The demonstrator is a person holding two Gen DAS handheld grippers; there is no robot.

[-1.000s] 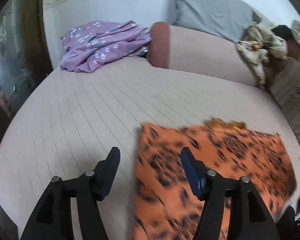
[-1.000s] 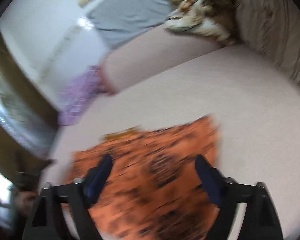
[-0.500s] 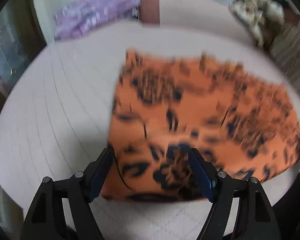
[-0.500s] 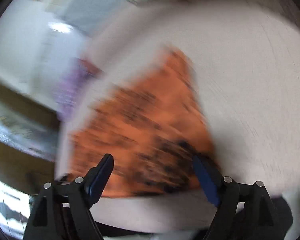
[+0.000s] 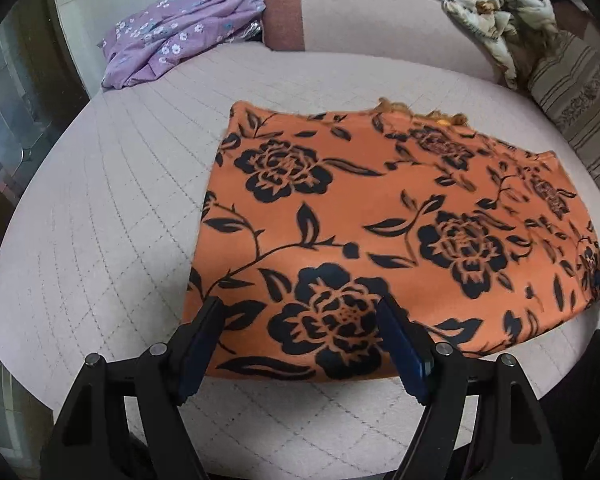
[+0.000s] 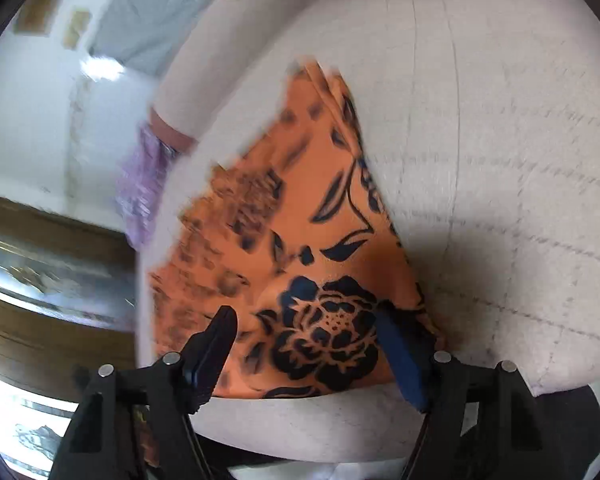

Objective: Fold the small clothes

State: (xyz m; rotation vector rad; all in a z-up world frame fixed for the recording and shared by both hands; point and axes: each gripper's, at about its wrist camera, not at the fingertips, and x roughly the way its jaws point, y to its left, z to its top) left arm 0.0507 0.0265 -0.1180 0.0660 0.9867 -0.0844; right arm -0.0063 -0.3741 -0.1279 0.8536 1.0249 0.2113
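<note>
So the orange floral garment [image 5: 388,232] is lying flat on the quilted pinkish cushion [image 5: 112,216], near the cushion's front edge, and it looks like it's been doubled over at least once, since I can see stacked layers at its far corner in the right wrist view. My left gripper [image 5: 300,344] is spread wide with both fingers hovering over the garment's near-left corner, nothing pinched. My right gripper [image 6: 304,354] is wide too, straddling the big black rose at the garment's near-right corner, also holding nothing. What worries me: if I close down from this height I could grab just the top layer and peel it off the one underneath, which would undo the fold instead of adding one. The fabric looks thin and slippery-ish (my guess), so it might slide out mid-lift. The near hem of the garment also sits close to the cushion's front edge, so a sloppy drag toward me could pull the whole thing off the cushion. And if my two grippers lift unevenly, the fold line goes crooked. The right view is pretty blurred on the garment's far side, so I can't tell how neat that edge is. The purple flowery cloth [image 5: 180,32] is well beyond the garment, not a problem.
</note>
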